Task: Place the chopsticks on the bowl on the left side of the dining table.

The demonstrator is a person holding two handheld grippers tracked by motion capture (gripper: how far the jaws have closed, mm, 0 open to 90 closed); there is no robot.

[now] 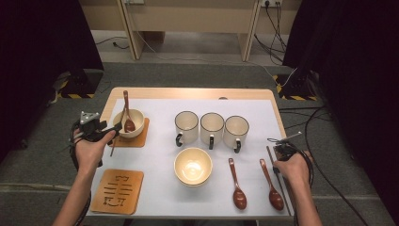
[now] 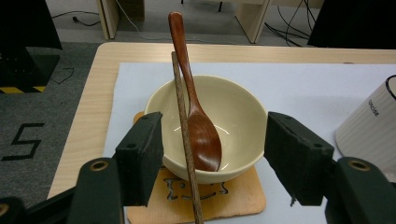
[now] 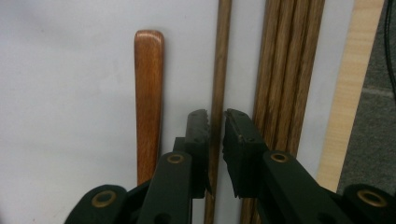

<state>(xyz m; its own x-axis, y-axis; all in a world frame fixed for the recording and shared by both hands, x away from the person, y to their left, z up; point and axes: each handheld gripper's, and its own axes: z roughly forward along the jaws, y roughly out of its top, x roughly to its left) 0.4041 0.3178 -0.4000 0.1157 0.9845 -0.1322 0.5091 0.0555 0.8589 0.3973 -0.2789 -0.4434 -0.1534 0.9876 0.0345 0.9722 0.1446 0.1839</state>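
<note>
Two claws at a set worktop, one by a bowl, one down on the chopsticks.

From above, the left claw (image 1: 109, 130) sits beside a cream bowl (image 1: 129, 123) on a wooden coaster (image 1: 139, 138); the right claw (image 1: 277, 146) is at the white mat's (image 1: 160, 155) right edge. In the left gripper view its padded jaws stand wide apart, released, either side of the glossy bowl (image 2: 233, 116), which holds a dark wooden spoon (image 2: 201, 126) with a slim chopstick (image 2: 184, 135) leaning across its rim. In the right gripper view the jaws are nearly closed around a single round chopstick (image 3: 218, 84) (grain plainly showing), pinching it, with a bundle of chopsticks (image 3: 289, 74) just beside and a flat spoon handle (image 3: 148, 98) on the other side.
</note>
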